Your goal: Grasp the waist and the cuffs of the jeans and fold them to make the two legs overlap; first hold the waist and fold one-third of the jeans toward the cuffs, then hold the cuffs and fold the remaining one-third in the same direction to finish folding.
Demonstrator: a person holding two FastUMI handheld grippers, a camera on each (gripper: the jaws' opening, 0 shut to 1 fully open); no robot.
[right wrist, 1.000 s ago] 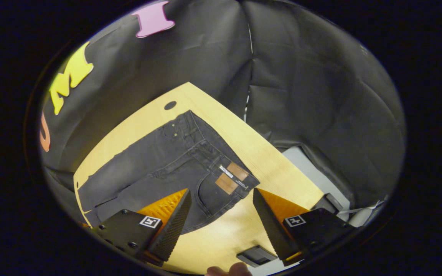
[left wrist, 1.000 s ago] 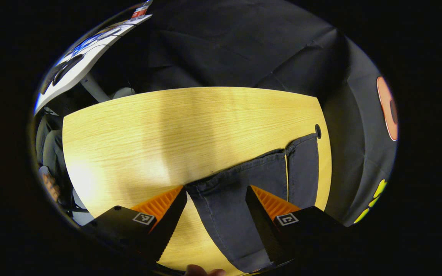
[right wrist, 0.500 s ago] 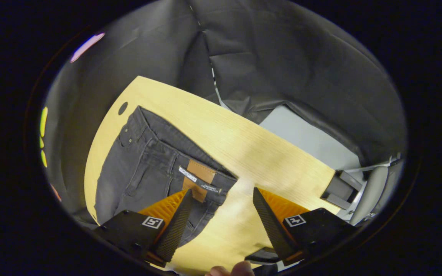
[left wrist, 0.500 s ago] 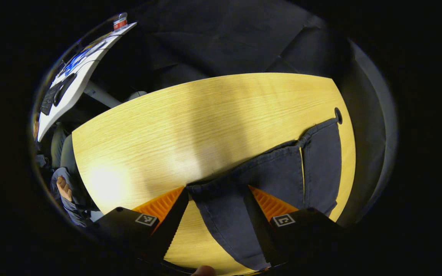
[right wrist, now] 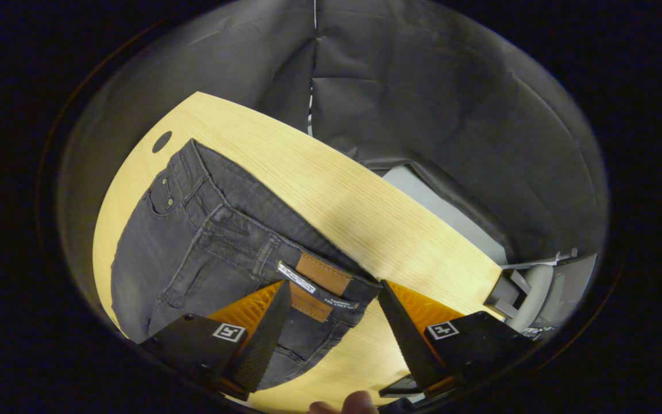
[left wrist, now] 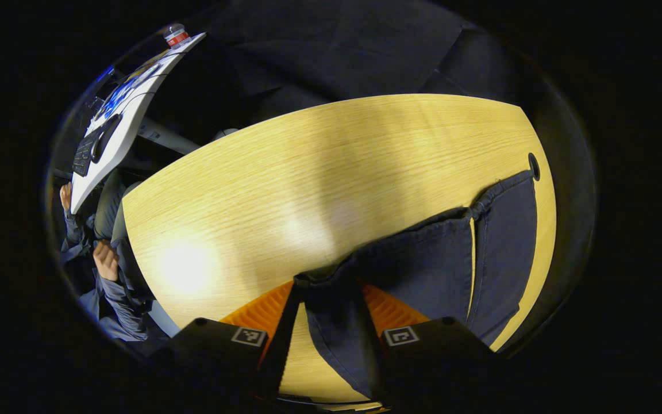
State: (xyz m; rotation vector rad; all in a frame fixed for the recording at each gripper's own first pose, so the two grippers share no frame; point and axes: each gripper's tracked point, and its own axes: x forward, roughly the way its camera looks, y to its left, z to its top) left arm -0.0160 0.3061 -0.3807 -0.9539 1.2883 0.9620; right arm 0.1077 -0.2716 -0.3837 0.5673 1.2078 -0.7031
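On the left, the left gripper [left wrist: 331,322] has its 2 fingers drawn in on the hem of the near leg's cuff [left wrist: 334,299], with denim filling the gap between them; whether both pads are already pressing is not certain, but it looks pinched. From that cuff the jeans [left wrist: 440,264] run away to the right across the wooden table [left wrist: 285,184], the 2 legs lying side by side with a thin strip of tabletop between them.

On the right, the right gripper [right wrist: 334,322] is wide open and holds nothing. The near corner of the waist [right wrist: 314,276], the one with the leather patch [right wrist: 323,274], sits in the gap between its fingers, slightly toward the left finger, not clamped.

So the long axis runs cuff to waist, one gripper at each end. The near edge must be carried over the far leg, and the right gripper first has to close on the waistband.
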